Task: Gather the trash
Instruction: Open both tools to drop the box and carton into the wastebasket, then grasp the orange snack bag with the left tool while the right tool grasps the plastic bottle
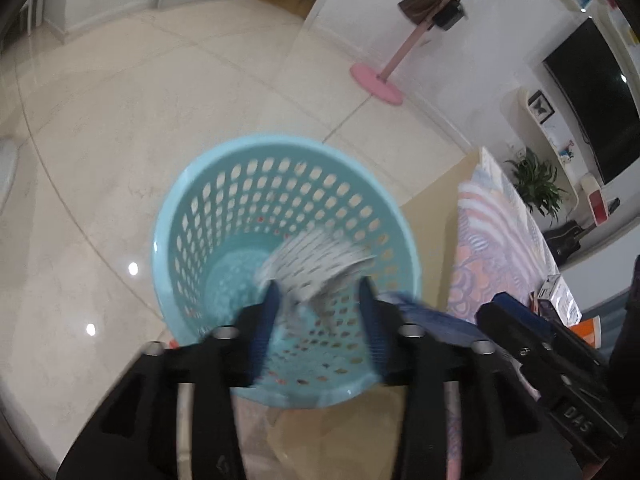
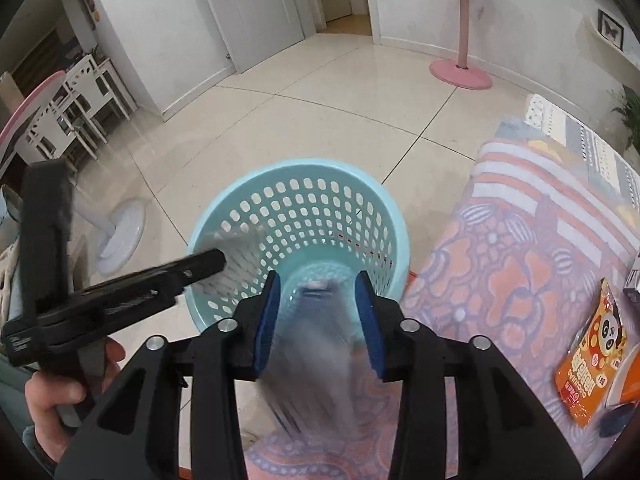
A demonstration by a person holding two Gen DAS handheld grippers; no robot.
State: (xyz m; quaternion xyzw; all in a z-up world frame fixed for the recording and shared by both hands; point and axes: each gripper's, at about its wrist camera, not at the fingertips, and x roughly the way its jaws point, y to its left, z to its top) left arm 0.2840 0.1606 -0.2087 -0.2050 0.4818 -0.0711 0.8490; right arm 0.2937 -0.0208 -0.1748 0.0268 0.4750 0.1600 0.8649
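A light blue perforated basket (image 1: 280, 200) stands on the tiled floor beside the table. My left gripper (image 1: 318, 308) hangs over its mouth with the jaws apart. A blurred white striped wrapper (image 1: 316, 264) hangs loose just past the fingertips, inside the basket. My right gripper (image 2: 318, 316) is over the same basket (image 2: 304, 216), jaws apart. A streaked grey piece of trash (image 2: 316, 356) lies blurred between its pads, not pressed by them. In the right wrist view a left finger (image 2: 200, 268) reaches over the rim, held by a person's hand (image 2: 60, 392).
A table with a patterned pink and lilac cloth (image 2: 520, 260) is at the right, bearing an orange snack packet (image 2: 592, 356) and a small box (image 1: 560, 300). A pink stand base (image 2: 460, 74) and a white fan base (image 2: 120, 236) are on the floor.
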